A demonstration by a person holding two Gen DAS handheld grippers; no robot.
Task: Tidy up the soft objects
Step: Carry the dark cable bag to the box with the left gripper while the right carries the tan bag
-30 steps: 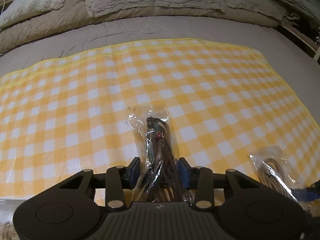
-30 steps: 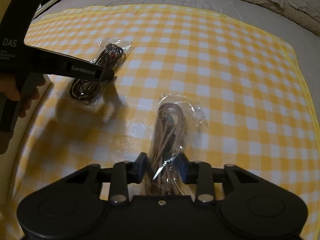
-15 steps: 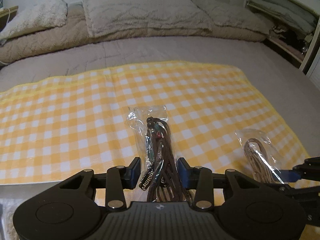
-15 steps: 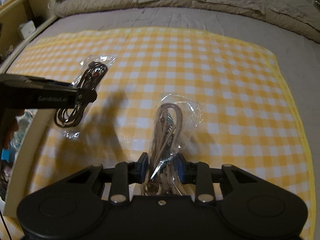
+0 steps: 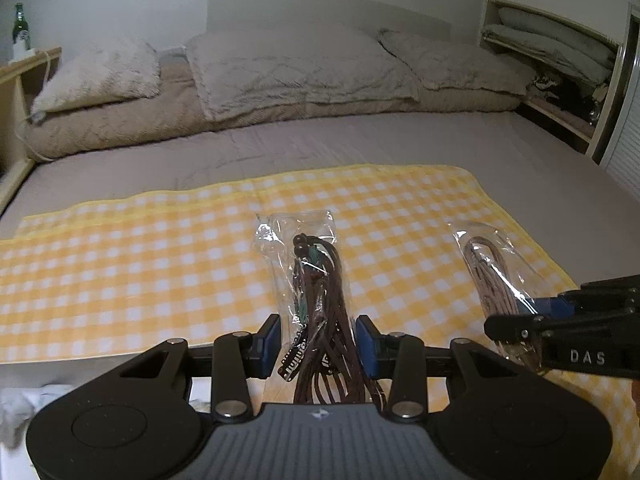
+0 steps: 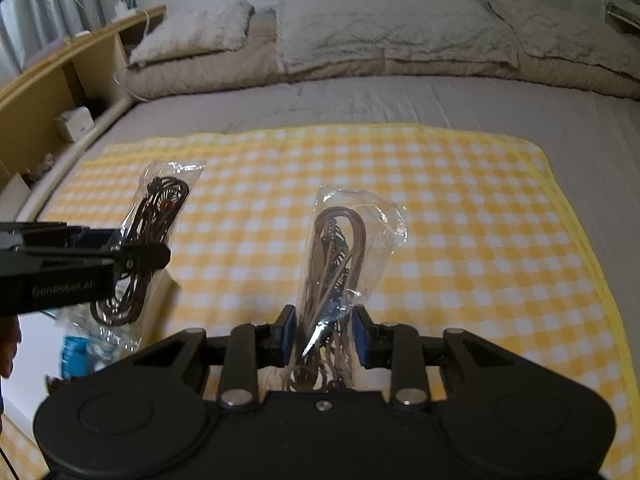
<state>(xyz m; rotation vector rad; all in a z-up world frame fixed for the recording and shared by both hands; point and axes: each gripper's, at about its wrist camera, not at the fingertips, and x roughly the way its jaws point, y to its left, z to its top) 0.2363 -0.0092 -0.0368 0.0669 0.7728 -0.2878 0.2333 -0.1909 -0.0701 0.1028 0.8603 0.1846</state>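
Gripping a light, limp, crinkly dark cord bag (image 5: 316, 300) low down, the left tongs (image 5: 318, 340) hold it above the checked cloth (image 5: 160, 248), as the right tongs (image 6: 325, 334) pinch a tan cord bag (image 6: 340, 256), both slippery.

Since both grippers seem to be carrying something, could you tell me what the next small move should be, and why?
Probably carry both packets forward and lower them onto the checked cloth: the left gripper grips the dark cord packet, the right gripper grips the tan cord packet, both above the cloth.
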